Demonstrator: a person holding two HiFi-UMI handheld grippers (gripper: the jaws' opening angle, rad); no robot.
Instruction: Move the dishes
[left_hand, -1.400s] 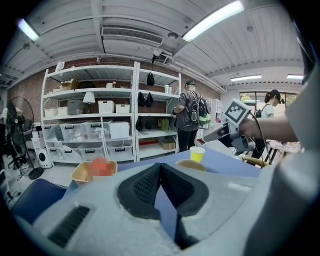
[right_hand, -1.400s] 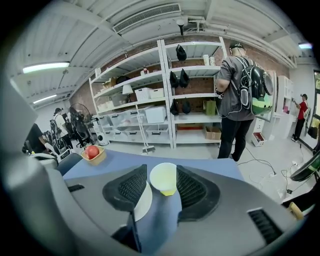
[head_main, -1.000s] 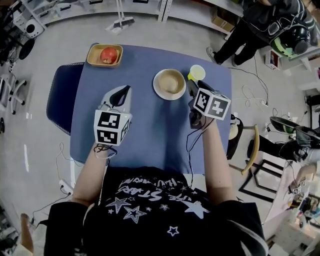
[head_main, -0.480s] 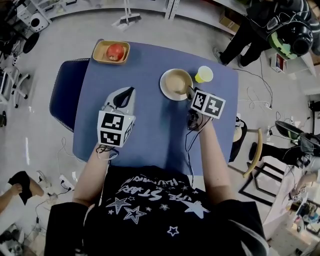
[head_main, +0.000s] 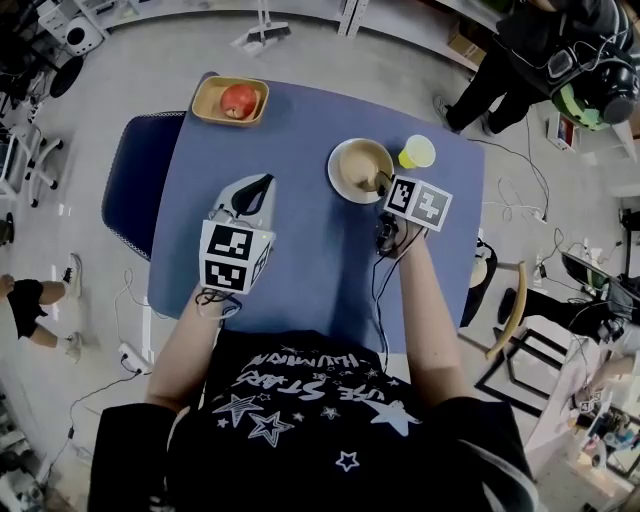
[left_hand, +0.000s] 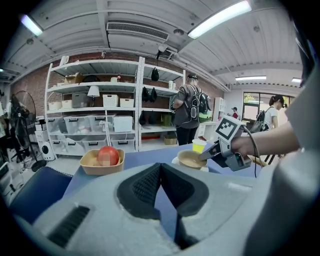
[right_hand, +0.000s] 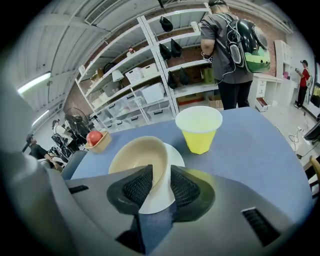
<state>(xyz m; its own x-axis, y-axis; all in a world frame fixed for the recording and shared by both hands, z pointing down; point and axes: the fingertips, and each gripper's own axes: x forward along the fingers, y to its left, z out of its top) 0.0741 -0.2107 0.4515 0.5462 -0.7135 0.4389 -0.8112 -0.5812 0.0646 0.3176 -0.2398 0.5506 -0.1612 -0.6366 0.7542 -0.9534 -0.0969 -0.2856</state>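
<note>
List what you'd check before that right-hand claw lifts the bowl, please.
1. Rim of the bowl between the pads of the right gripper: ok.
2. Grip firm: cannot tell; the jaws have just been closing around the rim.
3. Inside of the bowl free of anything to spill: ok, as far as it shows.
4. The plate under the bowl will stay behind: cannot tell.
5. The yellow cup clear of the gripper: ok, it stands apart beyond the plate.
6. The left gripper out of the way: ok, shut, empty, well apart.
</note>
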